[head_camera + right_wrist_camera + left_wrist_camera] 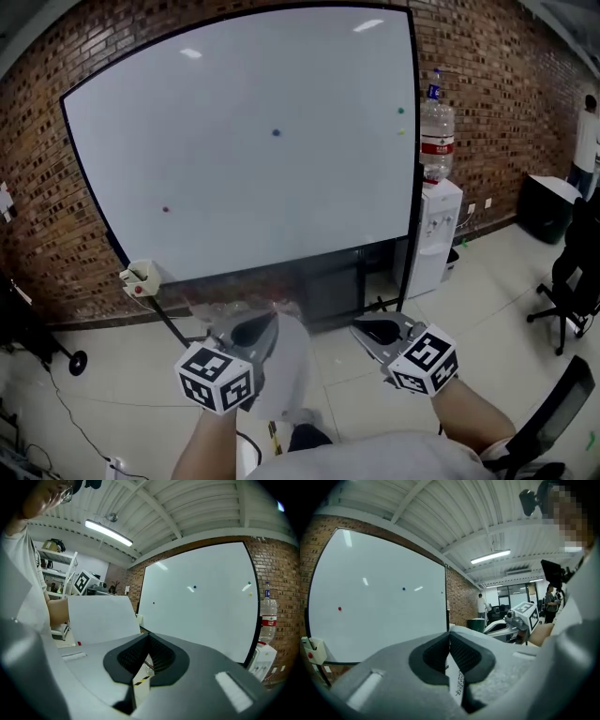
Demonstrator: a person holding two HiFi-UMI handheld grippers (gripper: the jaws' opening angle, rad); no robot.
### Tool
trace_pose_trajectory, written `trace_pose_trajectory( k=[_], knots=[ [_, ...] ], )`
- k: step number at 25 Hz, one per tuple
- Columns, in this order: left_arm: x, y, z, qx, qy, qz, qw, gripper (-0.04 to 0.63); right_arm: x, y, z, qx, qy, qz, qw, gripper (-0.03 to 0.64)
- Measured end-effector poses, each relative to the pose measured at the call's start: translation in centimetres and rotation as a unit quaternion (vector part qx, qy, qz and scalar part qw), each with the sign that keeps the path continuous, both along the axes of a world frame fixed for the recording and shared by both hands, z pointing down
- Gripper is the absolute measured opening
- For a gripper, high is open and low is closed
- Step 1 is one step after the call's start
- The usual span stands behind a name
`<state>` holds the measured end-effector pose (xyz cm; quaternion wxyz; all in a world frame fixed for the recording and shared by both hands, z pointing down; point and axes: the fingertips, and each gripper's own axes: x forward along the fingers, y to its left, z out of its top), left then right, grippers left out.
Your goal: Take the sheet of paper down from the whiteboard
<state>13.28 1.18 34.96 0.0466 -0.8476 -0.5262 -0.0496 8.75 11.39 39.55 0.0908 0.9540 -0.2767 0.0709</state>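
The wide white whiteboard [244, 141] is bare except for small coloured dots [276, 132]. The thin white sheet of paper [101, 618] hangs off the board, pinched in my left gripper [449, 637]. My right gripper [149, 637] is clenched, empty. I should carry the sheet gently, without creasing it.

The sheet [289, 366] is down off the whiteboard [253, 141]: a plain white page, blurred and a little curled, hanging low in front of the board with one edge pinched in the left gripper [258, 328]. Small print runs along that edge. The whiteboard is big, black-framed and upright on the brick wall [469, 84], with a few small coloured dots [276, 132] on it
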Motion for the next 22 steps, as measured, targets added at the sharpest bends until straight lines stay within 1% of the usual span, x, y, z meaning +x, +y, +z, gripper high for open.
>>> trace_pose_trajectory(
  k=[3, 7, 10, 16, 19, 22],
  knots=[
    [-3.9, 0.1, -1.1, 0.002, -0.005, 0.005, 1.0, 0.002, -3.4, -0.5, -1.5, 0.005, -0.002, -0.003, 1.0, -0.006],
    [-7.6, 0.1, -2.7, 0.01, -0.002, 0.009, 0.9999, 0.002, -6.9, -1.0, -3.6, 0.019, 0.004, -0.003, 1.0, -0.005],
    [-9.3, -0.1, -3.0, 0.007, -0.007, 0.015, 0.9998, 0.002, -8.8, -1.8, -4.1, 0.023, 0.005, -0.003, 1.0, -0.005],
    [-13.0, -1.3, -2.3, 0.008, -0.019, 0.038, 0.999, 0.002, -11.9, -4.3, -3.4, 0.031, -0.009, 0.004, 0.999, -0.002],
    [-14.7, -2.6, -1.9, 0.012, -0.024, 0.051, 0.9984, 0.002, -13.2, -6.0, -3.6, 0.039, -0.008, 0.007, 0.999, 0.0],
    [-16.1, -4.4, -1.1, 0.013, -0.022, 0.054, 0.9982, 0.002, -14.5, -8.1, -3.2, 0.039, -0.01, 0.002, 0.999, 0.0]
  ],
)
